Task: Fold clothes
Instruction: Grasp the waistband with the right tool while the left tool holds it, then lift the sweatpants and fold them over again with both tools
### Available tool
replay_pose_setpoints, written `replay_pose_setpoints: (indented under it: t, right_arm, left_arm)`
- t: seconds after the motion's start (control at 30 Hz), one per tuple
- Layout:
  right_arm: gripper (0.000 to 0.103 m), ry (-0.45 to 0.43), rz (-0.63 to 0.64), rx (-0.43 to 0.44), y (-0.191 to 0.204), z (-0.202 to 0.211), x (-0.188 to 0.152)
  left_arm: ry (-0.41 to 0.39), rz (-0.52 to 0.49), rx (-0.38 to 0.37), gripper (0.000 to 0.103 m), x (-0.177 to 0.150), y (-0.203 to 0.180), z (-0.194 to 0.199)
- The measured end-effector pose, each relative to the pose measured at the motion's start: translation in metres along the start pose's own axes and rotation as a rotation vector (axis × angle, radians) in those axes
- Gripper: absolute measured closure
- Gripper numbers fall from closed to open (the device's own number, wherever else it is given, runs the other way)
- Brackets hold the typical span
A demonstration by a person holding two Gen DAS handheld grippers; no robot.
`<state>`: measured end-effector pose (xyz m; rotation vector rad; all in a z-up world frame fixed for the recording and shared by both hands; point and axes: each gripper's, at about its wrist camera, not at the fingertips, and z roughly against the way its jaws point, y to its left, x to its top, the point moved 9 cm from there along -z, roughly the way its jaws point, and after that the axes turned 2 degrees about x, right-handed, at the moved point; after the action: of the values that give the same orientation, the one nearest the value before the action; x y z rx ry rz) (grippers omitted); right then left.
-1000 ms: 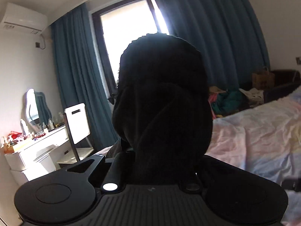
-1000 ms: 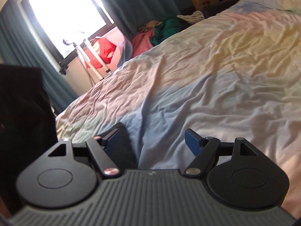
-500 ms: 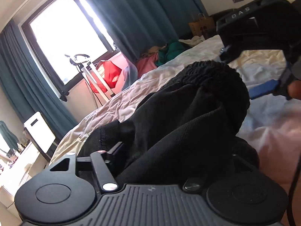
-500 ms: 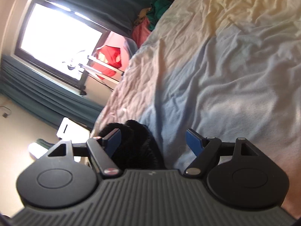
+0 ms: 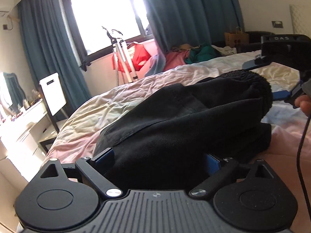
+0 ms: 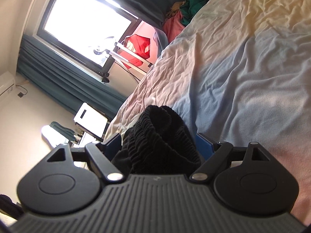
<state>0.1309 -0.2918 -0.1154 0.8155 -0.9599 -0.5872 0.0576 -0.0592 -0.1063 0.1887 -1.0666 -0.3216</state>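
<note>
Black ribbed-waistband cotton garment (image 5: 184, 120) lies bunched on the pastel sheet bed (image 5: 101, 112), between both fingers. Left gripper (image 5: 159, 159) open around fabric; right gripper (image 6: 158, 145) open around waistband. Risk: closing on several layers folds it crooked.

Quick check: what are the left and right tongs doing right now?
Left tongs: open, black garment between the fingers.
Right tongs: open around the garment's ribbed waistband.
</note>
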Motion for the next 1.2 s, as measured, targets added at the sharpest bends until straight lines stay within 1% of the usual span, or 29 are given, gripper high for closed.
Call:
replay_pose_setpoints:
  t: [0.07,0.13,0.17,0.27,0.37,0.43,0.53,0.6,0.67,0.7,0.73,0.77,0.87,0.97,1.03,1.07,1.17,1.2]
  right_arm:
    - [0.017,0.045,-0.016,-0.033,-0.006,-0.004,-0.012]
    - [0.016,0.06,-0.02,-0.063,-0.011,-0.007,-0.019]
    - [0.013,0.067,-0.022,-0.07,-0.013,-0.009,-0.022]
    - [0.013,0.095,-0.049,-0.054,-0.015,-0.016,-0.029]
    - [0.013,0.128,-0.097,-0.019,-0.018,-0.022,-0.036]
    - [0.013,0.123,-0.09,-0.011,-0.017,-0.023,-0.039]
    - [0.013,0.131,-0.036,-0.012,-0.01,-0.025,-0.041]
    - [0.022,0.132,0.011,-0.022,-0.005,-0.024,-0.041]
    - [0.035,0.122,0.052,-0.034,-0.001,-0.021,-0.04]
    - [0.038,0.116,0.07,-0.038,0.002,-0.019,-0.039]
    - [0.044,0.107,0.089,-0.039,0.005,-0.017,-0.038]
    - [0.049,0.087,0.107,-0.029,0.01,-0.013,-0.035]
    - [0.053,0.02,0.143,0.008,0.027,0.002,-0.022]
    - [0.053,-0.043,0.177,0.039,0.042,0.017,-0.009]
    - [0.053,-0.049,0.179,-0.009,0.032,0.015,-0.003]
    - [0.053,-0.047,0.173,-0.034,0.025,0.014,-0.001]
    - [0.051,0.038,0.06,-0.118,-0.019,-0.004,-0.014]
    - [0.05,0.057,0.031,-0.124,-0.028,-0.007,-0.018]
  left_arm:
    - [0.03,0.051,0.033,0.007,-0.008,0.011,-0.002]
    - [0.044,0.088,0.036,0.007,-0.009,0.024,-0.004]
    - [0.048,0.104,0.035,0.007,-0.008,0.029,-0.005]
    - [0.069,0.165,0.02,0.007,-0.005,0.04,-0.012]
    - [0.09,0.225,0.0,0.007,-0.007,0.048,-0.017]
    - [0.097,0.24,0.0,0.007,-0.007,0.048,-0.023]
    - [0.102,0.261,0.001,0.007,-0.008,0.046,-0.024]
    - [0.101,0.263,0.004,0.007,-0.008,0.046,-0.023]
    - [0.098,0.263,0.006,0.007,-0.008,0.043,-0.021]
    - [0.096,0.262,0.007,0.007,-0.008,0.043,-0.022]
    - [0.095,0.261,0.009,0.007,-0.007,0.043,-0.022]
    - [0.09,0.266,0.009,0.007,-0.007,0.043,-0.021]
    - [0.081,0.29,0.003,0.007,-0.006,0.045,-0.018]
    - [0.082,0.317,-0.002,0.007,-0.006,0.047,-0.017]
    - [0.094,0.335,0.004,0.007,-0.008,0.05,-0.018]
    - [0.1,0.343,0.008,0.007,-0.009,0.051,-0.019]
    - [0.12,0.37,0.02,0.008,-0.011,0.055,-0.022]
    - [0.126,0.378,0.024,0.008,-0.012,0.056,-0.023]
